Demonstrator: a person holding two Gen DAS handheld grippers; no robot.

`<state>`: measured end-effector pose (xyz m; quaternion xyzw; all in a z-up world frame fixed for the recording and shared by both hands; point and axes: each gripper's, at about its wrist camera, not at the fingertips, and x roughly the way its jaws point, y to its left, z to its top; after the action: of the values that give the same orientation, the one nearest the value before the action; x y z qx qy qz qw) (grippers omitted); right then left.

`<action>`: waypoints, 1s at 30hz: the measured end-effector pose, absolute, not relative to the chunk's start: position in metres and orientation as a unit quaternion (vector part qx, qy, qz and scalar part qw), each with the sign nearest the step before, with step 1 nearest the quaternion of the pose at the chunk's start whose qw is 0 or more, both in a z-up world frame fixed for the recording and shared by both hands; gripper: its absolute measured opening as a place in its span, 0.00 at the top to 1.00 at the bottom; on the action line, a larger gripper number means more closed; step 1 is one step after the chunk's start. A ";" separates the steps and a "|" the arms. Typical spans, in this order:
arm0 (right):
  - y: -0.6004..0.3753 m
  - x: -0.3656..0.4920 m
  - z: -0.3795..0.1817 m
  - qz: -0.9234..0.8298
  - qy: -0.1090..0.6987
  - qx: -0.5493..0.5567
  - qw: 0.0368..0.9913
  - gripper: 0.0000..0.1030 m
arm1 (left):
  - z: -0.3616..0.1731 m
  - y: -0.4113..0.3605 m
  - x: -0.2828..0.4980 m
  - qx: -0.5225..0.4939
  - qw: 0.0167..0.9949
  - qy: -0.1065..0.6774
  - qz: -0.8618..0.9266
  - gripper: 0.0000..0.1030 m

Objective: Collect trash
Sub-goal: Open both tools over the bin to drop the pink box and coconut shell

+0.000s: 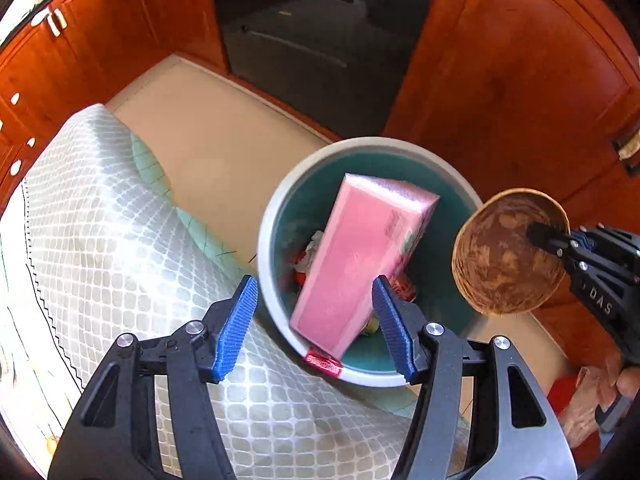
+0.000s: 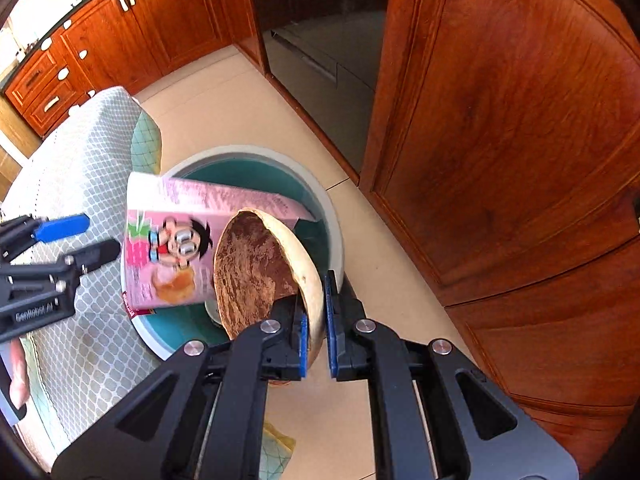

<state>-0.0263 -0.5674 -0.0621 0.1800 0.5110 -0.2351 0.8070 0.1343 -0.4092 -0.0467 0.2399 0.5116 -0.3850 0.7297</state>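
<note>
- Left gripper [image 1: 316, 312]: spread, pink box [image 1: 360, 256] between its pads, untouched, tilted in bin [image 1: 276, 200], frame centre.
- Right gripper [image 2: 316, 320]: pinching coconut shell [image 2: 256, 264] rim.

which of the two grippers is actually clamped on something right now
The right gripper: its blue pads pinch the rim of the brown coconut shell. The left gripper stands open, the pink box loose over the bin.

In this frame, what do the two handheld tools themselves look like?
Both match: black angular frames with triangular cut-outs, silver round pivot bolts, and ribbed blue pads lining the fingers. The left tool carries white "GenRobot.AI" lettering on its side; the right tool shows white letters reading "DAS". No cables or sleeves are visible.
</note>
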 end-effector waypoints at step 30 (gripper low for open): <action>-0.537 0.002 -0.061 -0.224 0.535 0.145 0.802 0.24 | 0.001 -0.340 0.112 0.180 0.753 0.480 -0.412 0.31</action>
<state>0.0018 -0.5372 -0.0611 0.1449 0.5346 -0.2244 0.8018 0.1120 -0.3405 0.0013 0.1801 0.4804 -0.4117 0.7532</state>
